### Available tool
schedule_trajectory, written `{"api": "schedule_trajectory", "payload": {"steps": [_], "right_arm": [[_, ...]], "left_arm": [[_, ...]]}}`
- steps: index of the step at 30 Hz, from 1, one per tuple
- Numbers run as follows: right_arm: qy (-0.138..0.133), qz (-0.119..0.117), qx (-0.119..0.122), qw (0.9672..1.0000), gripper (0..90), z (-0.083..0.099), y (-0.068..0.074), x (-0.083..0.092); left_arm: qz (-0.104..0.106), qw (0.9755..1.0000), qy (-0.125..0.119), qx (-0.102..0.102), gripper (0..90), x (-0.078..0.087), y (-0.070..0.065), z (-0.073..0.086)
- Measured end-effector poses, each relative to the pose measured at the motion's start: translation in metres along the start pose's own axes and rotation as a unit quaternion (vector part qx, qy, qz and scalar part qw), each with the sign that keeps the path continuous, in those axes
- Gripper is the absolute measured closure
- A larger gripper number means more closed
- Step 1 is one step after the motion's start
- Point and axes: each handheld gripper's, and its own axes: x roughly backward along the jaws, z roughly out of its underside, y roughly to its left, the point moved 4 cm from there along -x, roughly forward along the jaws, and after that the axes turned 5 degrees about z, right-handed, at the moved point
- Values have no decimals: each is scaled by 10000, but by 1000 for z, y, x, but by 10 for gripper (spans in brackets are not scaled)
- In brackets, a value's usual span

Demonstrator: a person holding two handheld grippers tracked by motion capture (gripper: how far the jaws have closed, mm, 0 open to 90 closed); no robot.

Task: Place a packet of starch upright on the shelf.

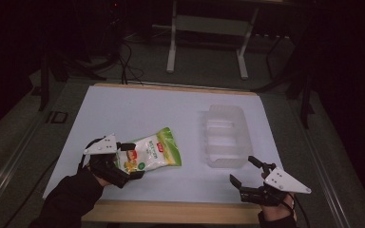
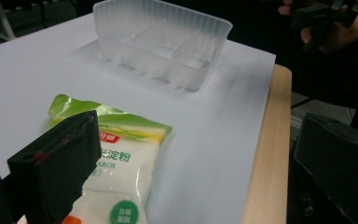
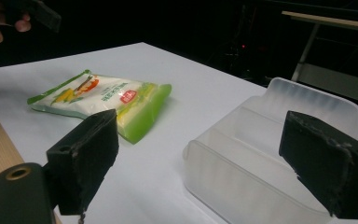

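Observation:
A green and white bag of starch (image 1: 154, 151) lies flat on the white table sheet (image 1: 138, 109), left of centre near the front. My left gripper (image 1: 133, 160) is open at the bag's left end, one jaw on each side of it. In the left gripper view the bag (image 2: 126, 168) runs under the left jaw, and the right jaw hangs out past the table's edge. A clear plastic tray (image 1: 225, 164) with dividers sits empty to the right. My right gripper (image 1: 243, 170) is open and holds nothing, just in front of the tray's near corner (image 3: 223, 186).
The table's wooden front edge (image 1: 171, 211) runs along the bottom. Behind the table stands a white metal frame (image 1: 206, 28), with cables on the dark floor (image 1: 128, 66). The tray's far rim (image 2: 219, 28) is close to the sheet's right border.

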Motion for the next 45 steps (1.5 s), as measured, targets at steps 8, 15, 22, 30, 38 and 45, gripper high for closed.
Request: {"api": "schedule_trajectory", "payload": {"steps": [8,15,22,30,38,45], "right_arm": [[42,-66,-1,10000,116,1,0,-1],[56,-90,3,9999,116,2,0,-1],[89,-96,-6,9999,116,3,0,-1],[98,-132,1,9999,116,4,0,0],[117,-195,-2,9997,116,5,1,-1],[85,-147,-12,9999,116,4,0,0]], "left_arm": [[-10,9999,147,78,9,-14,19,-9],[-12,9996,272,105,10,-30,36,-18],[-24,9988,477,58,19,-54,50,-25],[-198,9977,640,-67,62,-72,66,-29],[-422,9967,686,86,129,-77,97,-31],[-530,9944,831,374,130,-83,121,-26]]}}
